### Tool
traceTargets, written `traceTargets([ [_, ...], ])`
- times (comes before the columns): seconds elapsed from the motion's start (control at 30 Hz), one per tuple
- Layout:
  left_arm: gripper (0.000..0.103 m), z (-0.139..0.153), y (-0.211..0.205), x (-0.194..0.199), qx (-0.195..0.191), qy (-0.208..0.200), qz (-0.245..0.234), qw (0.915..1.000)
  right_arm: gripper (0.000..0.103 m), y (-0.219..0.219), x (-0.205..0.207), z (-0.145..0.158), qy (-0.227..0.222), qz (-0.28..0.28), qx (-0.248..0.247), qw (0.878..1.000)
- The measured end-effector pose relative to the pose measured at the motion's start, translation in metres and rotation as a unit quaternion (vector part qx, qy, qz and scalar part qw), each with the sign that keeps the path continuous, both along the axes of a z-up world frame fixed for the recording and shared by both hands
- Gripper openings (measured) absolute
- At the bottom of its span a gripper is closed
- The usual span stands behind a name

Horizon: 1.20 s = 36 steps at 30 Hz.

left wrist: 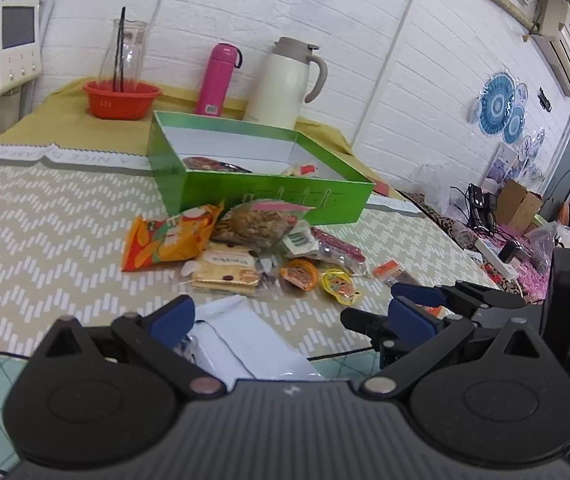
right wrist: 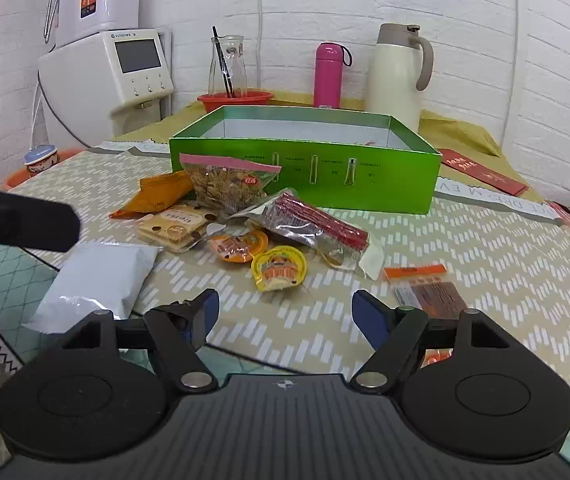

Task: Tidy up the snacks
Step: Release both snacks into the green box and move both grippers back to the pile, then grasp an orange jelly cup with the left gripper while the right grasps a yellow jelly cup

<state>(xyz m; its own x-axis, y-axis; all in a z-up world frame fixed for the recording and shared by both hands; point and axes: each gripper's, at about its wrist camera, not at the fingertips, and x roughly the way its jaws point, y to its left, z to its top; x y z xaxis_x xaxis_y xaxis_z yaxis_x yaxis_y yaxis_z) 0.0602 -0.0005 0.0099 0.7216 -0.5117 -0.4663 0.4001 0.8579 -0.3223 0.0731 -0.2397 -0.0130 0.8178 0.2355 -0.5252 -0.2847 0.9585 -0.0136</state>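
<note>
A green open box (left wrist: pixel 269 196) (right wrist: pixel 365 176) stands on the patterned mat, with a few snacks inside. In front of it lies a pile of snacks: an orange chip bag (left wrist: pixel 165 242) (right wrist: pixel 157 194), a bag of nuts (left wrist: pixel 257 222) (right wrist: pixel 225 184), a cracker pack (left wrist: pixel 225 268) (right wrist: pixel 171 228), a red-stick pack (right wrist: pixel 317 222), an orange jelly cup (right wrist: pixel 237 245) and a yellow jelly cup (left wrist: pixel 339 286) (right wrist: pixel 279 268). A white pouch (left wrist: pixel 241 340) (right wrist: pixel 93 280) lies nearest. My left gripper (left wrist: pixel 289 320) is open over the white pouch. My right gripper (right wrist: pixel 285 316) (left wrist: pixel 417 304) is open and empty, short of the yellow cup.
A red bowl with a glass carafe (left wrist: pixel 121 98) (right wrist: pixel 235 98), a pink bottle (left wrist: pixel 217 80) (right wrist: pixel 328 76) and a cream thermos jug (left wrist: pixel 285 84) (right wrist: pixel 399 72) stand behind the box. A small orange-and-brown packet (right wrist: pixel 425 286) lies right. A water dispenser (right wrist: pixel 113 68) stands left.
</note>
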Motion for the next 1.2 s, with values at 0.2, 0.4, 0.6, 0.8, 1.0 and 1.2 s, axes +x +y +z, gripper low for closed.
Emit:
traceTargets([
  [0.2, 0.102, 0.005, -0.009, 0.013, 0.019, -0.016, -0.037, 0.999, 0.063, 0.002, 0.028, -0.002, 0.022, 0.0, 0.012, 1.0],
  [0.4, 0.076, 0.002, -0.041, 0.039, 0.043, -0.008, -0.08, 0.9959, 0.062, -0.025, 0.007, -0.002, 0.022, -0.01, 0.064, 0.998],
  [0.6, 0.062, -0.017, -0.087, 0.068, 0.114, -0.006, -0.085, 0.9898, 0.062, -0.043, -0.017, -0.003, 0.019, -0.033, 0.049, 0.998],
  [0.8, 0.04, -0.034, -0.106, 0.091, 0.161, 0.015, -0.089, 0.9828, 0.063, -0.048, -0.018, -0.005, 0.024, -0.035, 0.049, 0.998],
  [1.0, 0.036, -0.033, -0.103, 0.094, 0.146, 0.024, -0.084, 0.9854, 0.063, -0.047, -0.016, -0.005, 0.025, -0.035, 0.048, 0.998],
  [1.2, 0.047, -0.032, -0.109, 0.093, 0.139, 0.015, -0.085, 0.9865, 0.063, -0.047, -0.015, -0.006, 0.033, -0.038, 0.047, 0.998],
])
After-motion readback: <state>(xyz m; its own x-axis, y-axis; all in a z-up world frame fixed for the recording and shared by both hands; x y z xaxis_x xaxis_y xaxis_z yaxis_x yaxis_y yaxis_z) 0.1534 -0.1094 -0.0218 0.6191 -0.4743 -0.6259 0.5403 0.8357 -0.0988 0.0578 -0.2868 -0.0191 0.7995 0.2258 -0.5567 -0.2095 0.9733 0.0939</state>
